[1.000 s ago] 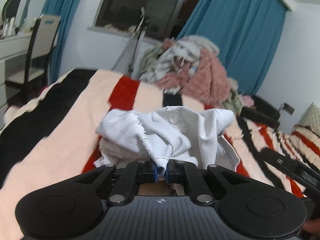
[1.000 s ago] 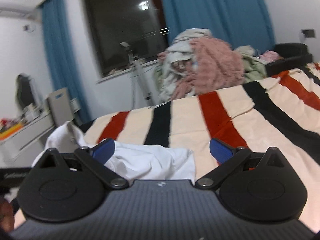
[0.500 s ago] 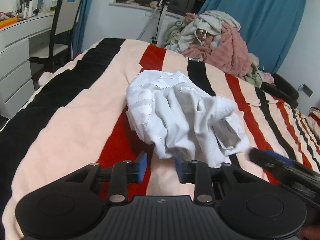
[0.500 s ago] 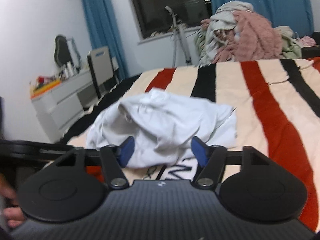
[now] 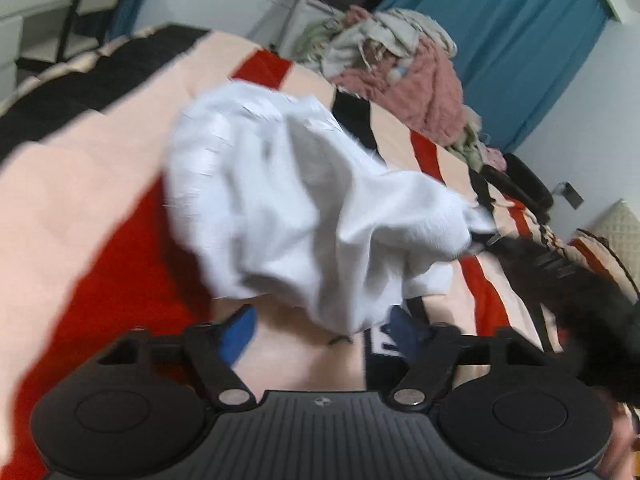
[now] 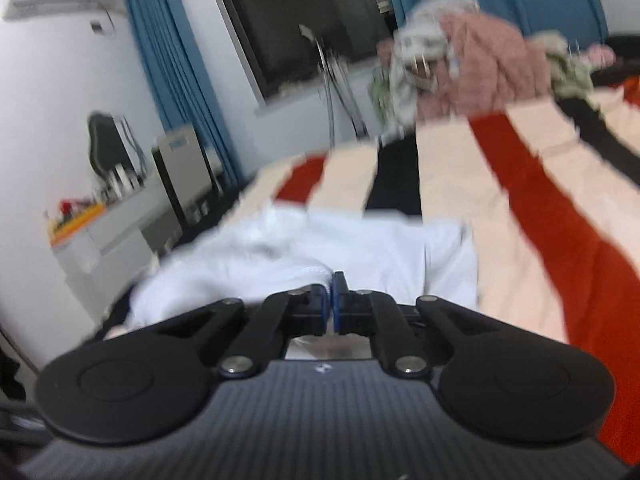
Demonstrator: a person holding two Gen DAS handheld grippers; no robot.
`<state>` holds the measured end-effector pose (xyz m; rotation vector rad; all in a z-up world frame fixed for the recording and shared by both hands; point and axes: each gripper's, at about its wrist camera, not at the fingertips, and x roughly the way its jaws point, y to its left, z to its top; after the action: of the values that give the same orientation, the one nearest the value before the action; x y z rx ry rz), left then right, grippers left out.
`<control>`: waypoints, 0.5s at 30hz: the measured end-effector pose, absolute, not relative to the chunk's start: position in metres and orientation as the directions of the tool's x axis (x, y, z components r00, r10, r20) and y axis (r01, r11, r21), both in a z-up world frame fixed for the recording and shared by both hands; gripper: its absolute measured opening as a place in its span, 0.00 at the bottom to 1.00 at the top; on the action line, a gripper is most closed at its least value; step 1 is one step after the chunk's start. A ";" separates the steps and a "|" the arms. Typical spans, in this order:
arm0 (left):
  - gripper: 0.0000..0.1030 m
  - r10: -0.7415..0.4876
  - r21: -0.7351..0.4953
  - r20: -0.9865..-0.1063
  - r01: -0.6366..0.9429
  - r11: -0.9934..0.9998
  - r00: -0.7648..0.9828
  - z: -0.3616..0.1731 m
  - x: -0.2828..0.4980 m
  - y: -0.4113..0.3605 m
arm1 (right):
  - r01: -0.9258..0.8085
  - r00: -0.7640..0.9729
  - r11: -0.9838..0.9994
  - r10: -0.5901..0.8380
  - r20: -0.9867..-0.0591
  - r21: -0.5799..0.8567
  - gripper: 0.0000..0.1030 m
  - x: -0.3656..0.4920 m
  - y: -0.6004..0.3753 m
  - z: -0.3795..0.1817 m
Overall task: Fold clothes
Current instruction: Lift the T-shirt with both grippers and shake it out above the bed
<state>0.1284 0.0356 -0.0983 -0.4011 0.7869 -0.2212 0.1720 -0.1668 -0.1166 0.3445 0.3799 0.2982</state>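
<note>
Since a second ago my left gripper [image 5: 320, 330] let go, jaws now spread | my right gripper [image 6: 332, 300] clamped onto white garment [image 5: 304, 216] | garment bunched mid-bed on striped blanket [image 5: 80, 184], clothes pile [image 6: 464, 60] at far edge

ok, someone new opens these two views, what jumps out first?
The crumpled white garment, bunched mid-bed on the red, black and cream striped blanket. The right gripper is shut on its near edge, while the left gripper stands open just short of it. At the far end of the bed sits a heap of pink and pale clothes below blue curtains.
</note>
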 end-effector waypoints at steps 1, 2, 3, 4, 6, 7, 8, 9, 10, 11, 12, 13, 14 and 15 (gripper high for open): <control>0.78 -0.339 -0.419 -0.650 0.052 0.907 0.680 -0.103 0.133 0.031 | -0.213 0.897 0.898 0.335 -0.287 0.384 0.05 0.169 -0.171 -0.111; 0.78 -0.337 -0.406 -0.659 0.059 0.912 0.673 -0.108 0.138 0.026 | -0.207 0.907 0.896 0.326 -0.266 0.393 0.05 0.166 -0.175 -0.106; 0.78 -0.328 -0.387 -0.666 0.065 0.920 0.670 -0.111 0.140 0.022 | -0.199 0.917 0.894 0.314 -0.245 0.400 0.05 0.162 -0.180 -0.101; 0.74 -0.315 -0.365 -0.672 0.071 0.928 0.670 -0.113 0.142 0.018 | -0.190 0.928 0.895 0.298 -0.224 0.405 0.05 0.158 -0.186 -0.095; 0.65 -0.284 -0.328 -0.667 0.070 0.942 0.689 -0.114 0.141 0.014 | -0.176 0.946 0.897 0.268 -0.182 0.405 0.05 0.151 -0.195 -0.085; 0.56 -0.275 -0.323 -0.660 0.066 0.944 0.699 -0.114 0.140 0.014 | -0.171 0.955 0.901 0.251 -0.158 0.399 0.05 0.148 -0.200 -0.078; 0.37 -0.278 -0.337 -0.646 0.061 0.940 0.711 -0.113 0.139 0.017 | -0.167 0.961 0.903 0.238 -0.137 0.395 0.05 0.145 -0.205 -0.072; 0.24 -0.283 -0.357 -0.631 0.052 0.932 0.722 -0.112 0.137 0.020 | -0.165 0.966 0.905 0.228 -0.121 0.391 0.05 0.143 -0.208 -0.067; 0.07 -0.287 -0.378 -0.617 0.044 0.925 0.733 -0.111 0.135 0.024 | -0.161 0.970 0.909 0.218 -0.108 0.385 0.05 0.141 -0.211 -0.062; 0.04 -0.288 -0.396 -0.600 0.037 0.918 0.747 -0.107 0.132 0.029 | -0.154 0.973 0.914 0.206 -0.102 0.375 0.05 0.139 -0.214 -0.059; 0.03 -0.282 -0.408 -0.572 0.031 0.912 0.770 -0.100 0.126 0.034 | -0.145 0.976 0.921 0.193 -0.099 0.363 0.05 0.137 -0.217 -0.056; 0.03 -0.271 -0.418 -0.532 0.030 0.908 0.802 -0.090 0.117 0.040 | -0.131 0.979 0.928 0.175 -0.099 0.348 0.05 0.137 -0.220 -0.054; 0.02 -0.261 -0.426 -0.497 0.029 0.904 0.828 -0.078 0.108 0.047 | -0.115 0.982 0.934 0.158 -0.102 0.337 0.05 0.136 -0.223 -0.053; 0.01 -0.249 -0.426 -0.464 0.033 0.904 0.850 -0.067 0.099 0.053 | -0.106 0.983 0.936 0.150 -0.108 0.336 0.05 0.136 -0.227 -0.052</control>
<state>0.0986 0.0532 -0.0665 -0.4194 0.5372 -0.1529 0.1356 -0.2268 -0.0520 0.3361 0.1327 0.1311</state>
